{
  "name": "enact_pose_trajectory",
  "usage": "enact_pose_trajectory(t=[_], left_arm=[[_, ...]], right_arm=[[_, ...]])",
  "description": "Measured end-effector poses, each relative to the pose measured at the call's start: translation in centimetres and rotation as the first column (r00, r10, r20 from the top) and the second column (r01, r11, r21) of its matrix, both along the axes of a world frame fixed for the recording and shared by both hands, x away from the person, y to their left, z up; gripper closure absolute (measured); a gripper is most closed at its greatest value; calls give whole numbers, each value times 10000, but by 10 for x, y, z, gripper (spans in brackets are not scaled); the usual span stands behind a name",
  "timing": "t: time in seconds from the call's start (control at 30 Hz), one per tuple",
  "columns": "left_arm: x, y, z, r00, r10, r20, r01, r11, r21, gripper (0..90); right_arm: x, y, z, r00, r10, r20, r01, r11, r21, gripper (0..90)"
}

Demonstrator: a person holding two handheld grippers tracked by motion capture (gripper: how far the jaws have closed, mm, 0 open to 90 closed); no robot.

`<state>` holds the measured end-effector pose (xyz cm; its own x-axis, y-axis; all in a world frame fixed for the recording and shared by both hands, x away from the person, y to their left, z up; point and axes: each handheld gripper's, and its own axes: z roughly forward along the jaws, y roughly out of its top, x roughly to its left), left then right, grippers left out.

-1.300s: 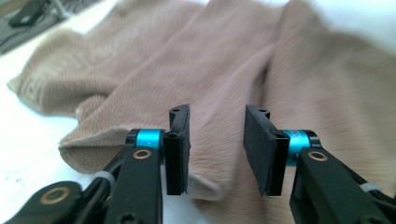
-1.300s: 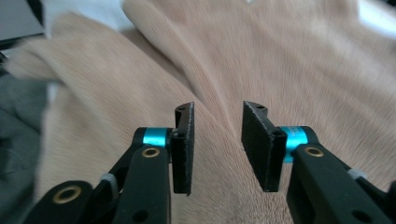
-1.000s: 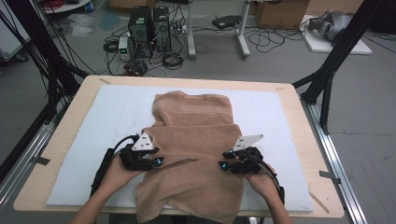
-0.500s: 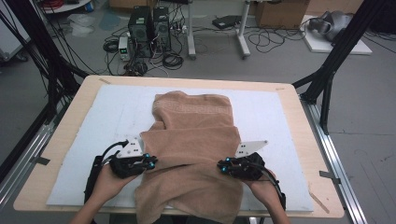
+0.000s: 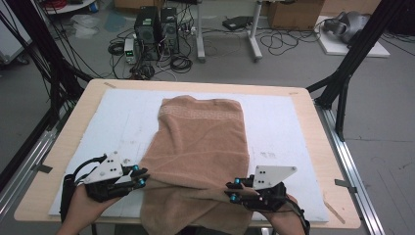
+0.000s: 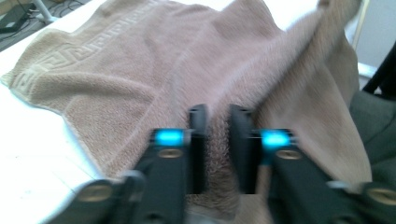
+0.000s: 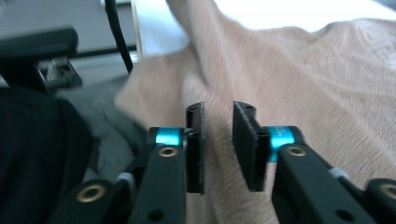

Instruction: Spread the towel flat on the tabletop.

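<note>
A brown towel [image 5: 200, 142] with a patterned band at its far end lies lengthwise on the white mat [image 5: 288, 132]. Its near end hangs over the table's front edge. My left gripper [image 5: 139, 177] is at the towel's left side near the front, and my right gripper [image 5: 232, 191] is at its right side. In the left gripper view the jaws of the left gripper [image 6: 217, 149] are shut on a fold of the towel [image 6: 140, 60]. Looking along the right gripper [image 7: 218, 144], towel [image 7: 303, 70] cloth fills the narrow gap between its jaws.
The mat covers a wooden table [image 5: 320, 122] with metal rails along both sides. Black frame posts [image 5: 352, 58] rise at the far right and far left. Computer towers [image 5: 156, 24] and cables sit on the floor beyond. The person's dark clothing [image 7: 37, 154] is close below the front edge.
Both grippers have drawn back toward the table's front edge with the towel in them. The towel slid toward the person and more of it hangs over the edge.
</note>
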<state>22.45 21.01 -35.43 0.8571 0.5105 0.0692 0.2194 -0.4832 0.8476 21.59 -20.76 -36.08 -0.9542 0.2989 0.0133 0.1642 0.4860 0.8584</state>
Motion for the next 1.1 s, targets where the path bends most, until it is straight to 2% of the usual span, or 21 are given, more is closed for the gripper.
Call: enact_pose_trajectory(t=[0.13, 0.23, 0.3, 0.43, 0.47, 0.53, 0.63, 0.67, 0.73, 0.77, 0.8, 0.83, 0.9, 0.97, 1.0, 1.07, 1.1], left_arm=[[15, 1, -8, 9993, 350, -158, -353, 9992, -196, 628], [29, -2, -21, 9977, 577, -348, -585, 9981, -212, 604], [39, -5, -30, 9960, 695, -561, -707, 9973, -193, 600], [57, -12, -50, 9919, 1052, -710, -1023, 9938, 428, 592], [59, -13, -54, 9905, 1113, -811, -1072, 9928, 531, 592], [67, -15, -65, 9867, 1217, -1073, -1125, 9897, 884, 587], [75, -20, -75, 9831, 1400, -1177, -1197, 9791, 1641, 576], [77, -21, -77, 9813, 1397, -1327, -1156, 9778, 1749, 576], [81, -24, -82, 9801, 1422, -1384, -1142, 9746, 1929, 587], [82, -25, -83, 9811, 1370, -1368, -1098, 9756, 1900, 601], [83, -26, -83, 9808, 1375, -1381, -1107, 9762, 1864, 634], [84, -26, -83, 9810, 1332, -1408, -1060, 9769, 1858, 669], [85, -27, -82, 9811, 1296, -1434, -1021, 9775, 1847, 745], [86, -28, -81, 9813, 1376, -1347, -1113, 9762, 1864, 814], [86, -27, -80, 9821, 1458, -1196, -1219, 9747, 1873, 833], [88, -25, -76, 9814, 1743, -802, -1594, 9734, 1648, 852], [90, -23, -72, 9785, 1940, -699, -1837, 9741, 1317, 861]], right_arm=[[15, -4, 2, 9992, -400, 66, 400, 9992, -45, 670], [32, -7, -4, 9969, -787, -91, 786, 9968, -103, 638], [45, -8, -11, 9942, -1064, -156, 1058, 9938, -355, 621], [70, -13, -34, 9844, -1698, -466, 1645, 9812, -1005, 605], [75, -14, -41, 9812, -1801, -691, 1715, 9785, -1141, 600], [81, -15, -50, 9764, -2004, -803, 1887, 9730, -1332, 593], [89, -17, -64, 9705, -2220, -941, 2050, 9652, -1625, 583], [91, -17, -67, 9683, -2300, -969, 2114, 9622, -1718, 582], [95, -16, -72, 9662, -2372, -1007, 2157, 9582, -1878, 581], [97, -14, -75, 9654, -2394, -1038, 2152, 9555, -2016, 581], [100, -12, -78, 9631, -2446, -1126, 2153, 9506, -2237, 589], [102, -10, -81, 9639, -2411, -1130, 2108, 9502, -2296, 614], [103, -8, -81, 9641, -2448, -1032, 2169, 9496, -2261, 725], [106, -9, -80, 9624, -2382, -1305, 2064, 9538, -2183, 845], [108, -8, -79, 9660, -2288, -1202, 1973, 9532, -2292, 854], [108, -5, -76, 9676, -2296, -1054, 1978, 9480, -2494, 860], [109, -4, -74, 9678, -2340, -927, 2044, 9456, -2531, 860]])
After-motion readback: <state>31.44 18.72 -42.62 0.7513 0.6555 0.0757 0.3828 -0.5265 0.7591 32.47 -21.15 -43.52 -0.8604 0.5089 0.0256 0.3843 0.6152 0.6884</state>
